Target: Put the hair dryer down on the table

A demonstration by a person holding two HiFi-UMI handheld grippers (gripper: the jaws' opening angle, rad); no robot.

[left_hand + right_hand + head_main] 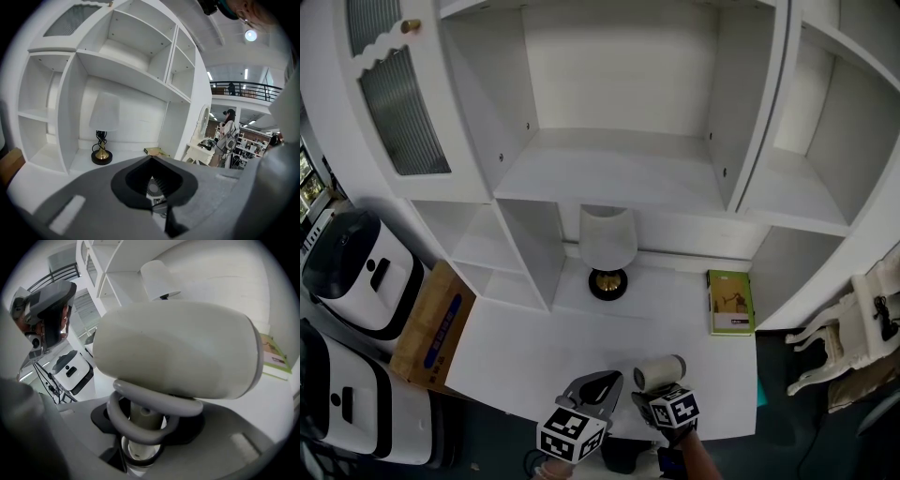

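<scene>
I have the hair dryer (660,371) in my right claw (651,394), low in the head view and just right of centre. The right gripper view shows that claw (140,427) clamped on the handle, with the pale barrel (178,348) filling the middle of the frame and a grey loop around the handle beneath it.

My left claw (598,386) sits just left of the dryer, apart from it. Its jaws meet at a point and there is nothing between them, and the left gripper view confirms it is empty (154,187).

The dryer is over the near edge of the white desk (675,300), but I cannot tell whether it touches the surface. The lamp (607,248) and the green book (730,302) are well away, higher in the frame, so the landing area is free.

I judge the carrying done. What is left is to lower the dryer until it rests on the desk, open the right claw and back off.
</scene>
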